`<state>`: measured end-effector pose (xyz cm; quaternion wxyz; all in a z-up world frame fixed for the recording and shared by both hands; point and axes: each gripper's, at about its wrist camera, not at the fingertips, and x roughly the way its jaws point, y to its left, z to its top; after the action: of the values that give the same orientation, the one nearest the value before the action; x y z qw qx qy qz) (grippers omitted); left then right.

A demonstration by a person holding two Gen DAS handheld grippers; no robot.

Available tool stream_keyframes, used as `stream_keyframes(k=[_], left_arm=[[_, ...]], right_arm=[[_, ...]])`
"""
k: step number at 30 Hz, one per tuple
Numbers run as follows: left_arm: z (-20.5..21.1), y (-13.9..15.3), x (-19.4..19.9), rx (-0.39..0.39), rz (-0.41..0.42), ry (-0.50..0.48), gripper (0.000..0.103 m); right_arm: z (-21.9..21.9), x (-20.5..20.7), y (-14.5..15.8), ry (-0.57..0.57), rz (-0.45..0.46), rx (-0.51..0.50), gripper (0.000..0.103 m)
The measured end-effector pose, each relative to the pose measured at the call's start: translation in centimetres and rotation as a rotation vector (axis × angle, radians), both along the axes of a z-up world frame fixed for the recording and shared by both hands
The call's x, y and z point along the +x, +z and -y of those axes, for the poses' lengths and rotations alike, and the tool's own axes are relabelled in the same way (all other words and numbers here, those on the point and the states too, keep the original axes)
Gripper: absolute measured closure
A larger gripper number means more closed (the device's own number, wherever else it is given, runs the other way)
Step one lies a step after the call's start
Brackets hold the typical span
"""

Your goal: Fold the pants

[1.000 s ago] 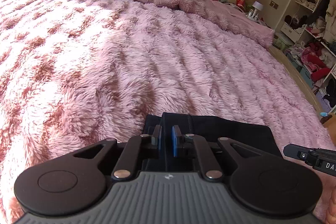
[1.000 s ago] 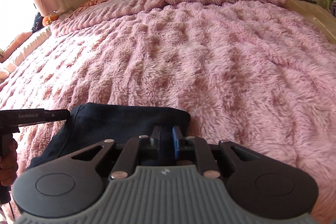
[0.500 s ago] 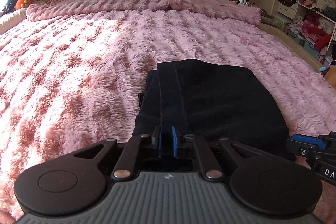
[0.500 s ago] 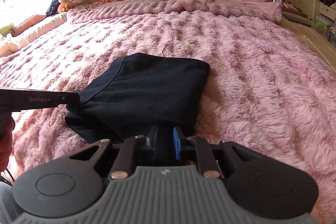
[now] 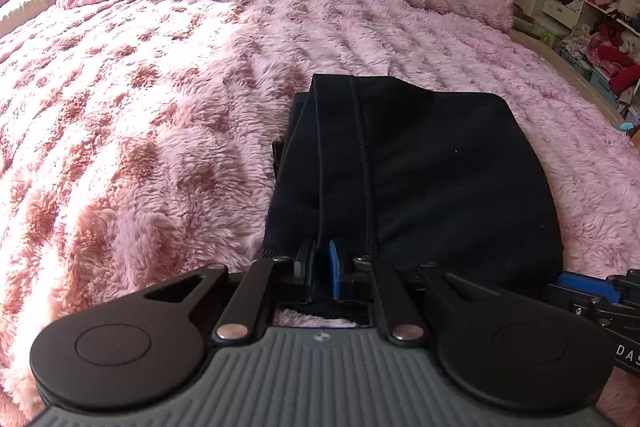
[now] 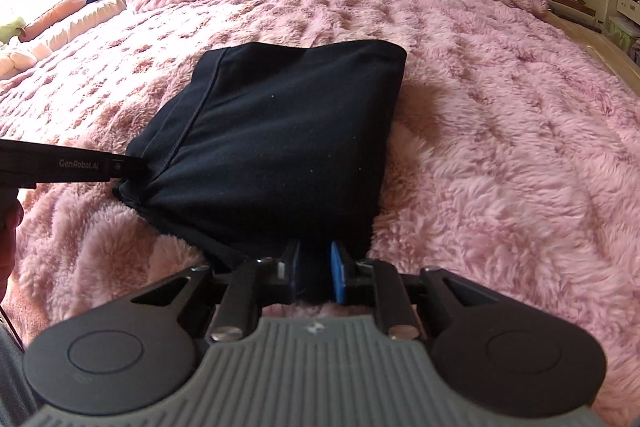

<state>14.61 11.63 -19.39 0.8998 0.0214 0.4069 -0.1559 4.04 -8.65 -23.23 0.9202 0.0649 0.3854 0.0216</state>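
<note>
the pants (image 6: 280,147) lie as a compact dark rectangle on the pink fleece bedspread (image 6: 500,155), running from the near edge at 6 o'clock up to the fold line at 12 o'clock in both wrist views.

change since one second ago: only a narrow strip of dark cloth showed ahead of each gripper then. now the whole folded stack is in view, with the far edge laid flat. both grippers have drawn back toward the near hem. judgement: the fold has been carried over and set down, and this step is at its end.

left gripper (image 5: 322,269): pads pressed close together, with a thin seam edge of the pants (image 5: 440,179) running between them at the stack's near-left corner. the pinch appears light.

right gripper (image 6: 314,273): jaws have just been opening. dark cloth sits between the pads at the near-right corner, and a narrow gap shows beside the blue pad, so the pads look to be parting from it rather than pinching.

in the right wrist view the left gripper enters from 9 o'clock and meets the stack's left edge.

judgement: release follows; lifting either corner now would disturb the stacked layers.
</note>
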Motion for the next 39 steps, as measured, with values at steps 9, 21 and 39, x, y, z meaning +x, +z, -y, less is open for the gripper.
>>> stream_keyframes(k=[9, 21, 39], left_arm=[[-2.8, 3.5, 2.3, -0.203, 0.03, -0.038, 0.017], [-2.8, -1.4, 8.8, -0.249, -0.152, -0.008, 0.015], [-1.9, -5.0, 11.9, -0.339, -0.209, -0.101, 0.013]], right_arm=[[4.5, 0.1, 4.6, -0.069, 0.051, 0.249, 0.046], [7.2, 5.3, 1.5, -0.175, -0.021, 0.493, 0.042], [8.3, 10.6, -3.9, -0.168, -0.096, 0.701, 0.047]])
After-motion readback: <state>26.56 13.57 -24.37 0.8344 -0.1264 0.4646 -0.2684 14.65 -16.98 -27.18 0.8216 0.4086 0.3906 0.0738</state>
